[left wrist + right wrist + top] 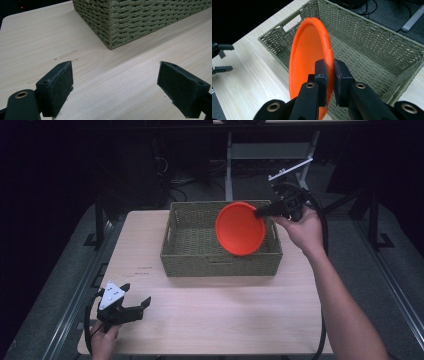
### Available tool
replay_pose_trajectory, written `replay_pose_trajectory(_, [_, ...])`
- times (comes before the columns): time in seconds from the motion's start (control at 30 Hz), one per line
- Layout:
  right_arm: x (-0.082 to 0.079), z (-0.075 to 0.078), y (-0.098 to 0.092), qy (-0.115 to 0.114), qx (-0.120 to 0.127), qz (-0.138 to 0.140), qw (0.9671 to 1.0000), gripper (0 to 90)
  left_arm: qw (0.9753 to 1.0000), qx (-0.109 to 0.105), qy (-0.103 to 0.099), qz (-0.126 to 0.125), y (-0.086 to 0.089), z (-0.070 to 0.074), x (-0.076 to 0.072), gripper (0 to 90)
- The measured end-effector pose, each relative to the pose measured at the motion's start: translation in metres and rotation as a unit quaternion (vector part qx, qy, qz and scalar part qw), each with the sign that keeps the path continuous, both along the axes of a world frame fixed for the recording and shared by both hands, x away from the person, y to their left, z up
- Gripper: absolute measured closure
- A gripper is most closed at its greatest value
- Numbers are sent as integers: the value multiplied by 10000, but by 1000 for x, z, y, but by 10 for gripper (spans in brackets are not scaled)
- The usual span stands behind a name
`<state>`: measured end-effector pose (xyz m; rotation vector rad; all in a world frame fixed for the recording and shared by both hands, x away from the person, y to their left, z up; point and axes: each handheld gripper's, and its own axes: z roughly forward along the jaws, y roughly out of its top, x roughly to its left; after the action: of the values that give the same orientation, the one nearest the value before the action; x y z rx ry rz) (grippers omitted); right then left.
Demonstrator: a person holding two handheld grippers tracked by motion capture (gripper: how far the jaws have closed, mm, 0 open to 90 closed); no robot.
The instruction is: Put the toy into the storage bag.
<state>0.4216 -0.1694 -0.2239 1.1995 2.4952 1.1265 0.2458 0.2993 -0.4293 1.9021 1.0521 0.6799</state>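
A: Right gripper [329,72]?
B: Clamped on rim of orange plastic plate [240,229], held on edge, tilted, over right part of woven basket [192,260] (olive-green, handle slots in the ends).
A: Left gripper [115,82]?
B: Jaws spread wide, nothing between, low over light wooden table [220,315], near front-left corner, well apart from basket.

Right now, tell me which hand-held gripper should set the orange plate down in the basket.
Right. The right hand-held gripper already clamps the orange plate's rim above the woven basket. The left hand-held gripper sits open and empty at the table's near corner.
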Motion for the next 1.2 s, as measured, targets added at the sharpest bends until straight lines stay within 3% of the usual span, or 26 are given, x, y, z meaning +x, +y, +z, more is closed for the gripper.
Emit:
replay_pose_trajectory(0.57, [20, -7, -11, 82, 47, -367, 9993, 821, 10000, -8, -13, -22, 0, 0, -1, 128])
replay_pose_trajectory(0.97, [35, -15, -10, 63, 246, -531, 9983, 821, 10000, -29, -8, -33, -1, 0, -1, 128])
replay_pose_trajectory(1.07, [43, -21, -12, 179, 334, -597, 9975, 821, 10000, -15, 12, -2, 0, 0, -1, 128])
replay_pose_trajectory(1.2, [50, -29, -11, 261, 269, -666, 9971, 820, 10000, -11, -18, -36, -1, 0, -1, 128])
